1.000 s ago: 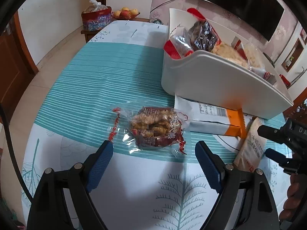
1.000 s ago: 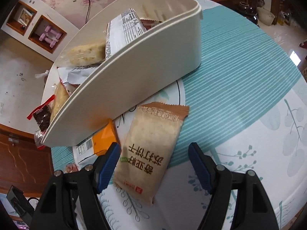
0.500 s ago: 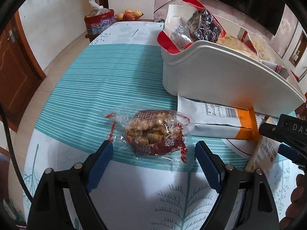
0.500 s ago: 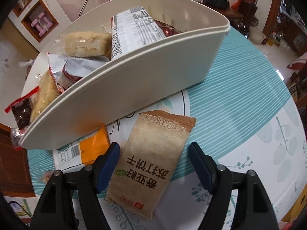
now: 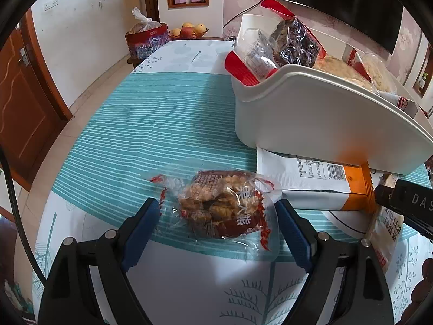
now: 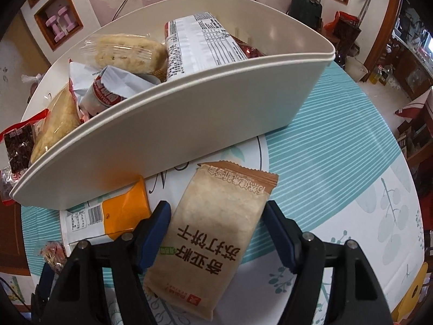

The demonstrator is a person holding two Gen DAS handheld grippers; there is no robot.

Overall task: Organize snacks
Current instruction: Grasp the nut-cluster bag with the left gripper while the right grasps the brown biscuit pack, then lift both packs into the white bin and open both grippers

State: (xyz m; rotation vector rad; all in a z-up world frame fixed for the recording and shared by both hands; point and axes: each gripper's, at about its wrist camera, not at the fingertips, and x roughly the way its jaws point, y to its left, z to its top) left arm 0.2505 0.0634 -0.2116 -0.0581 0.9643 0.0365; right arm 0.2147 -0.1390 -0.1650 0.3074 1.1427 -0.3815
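A clear bag of fried snacks (image 5: 216, 197) lies on the teal striped tablecloth, between the blue fingertips of my left gripper (image 5: 217, 208), which is open and apart from it. A brown cracker pack (image 6: 216, 233) lies flat between the jaws of my right gripper (image 6: 216, 211). Those jaws are closing, and the pads sit just off the pack's long edges. The white bin (image 6: 189, 119) behind holds several snack packs. An orange and white pack (image 6: 119, 214) lies partly tucked under the bin's front wall.
A red box (image 5: 147, 40) with a plastic bag and a fruit bowl (image 5: 188, 29) stand beyond the table's far end. The table's left edge (image 5: 89, 124) drops to a tiled floor. The right gripper's body (image 5: 406, 203) shows at the left view's right edge.
The left gripper has crept closer, so the snack bag now lies between its fingertips. The right gripper has slid forward along the cracker pack, and its jaws have narrowed.
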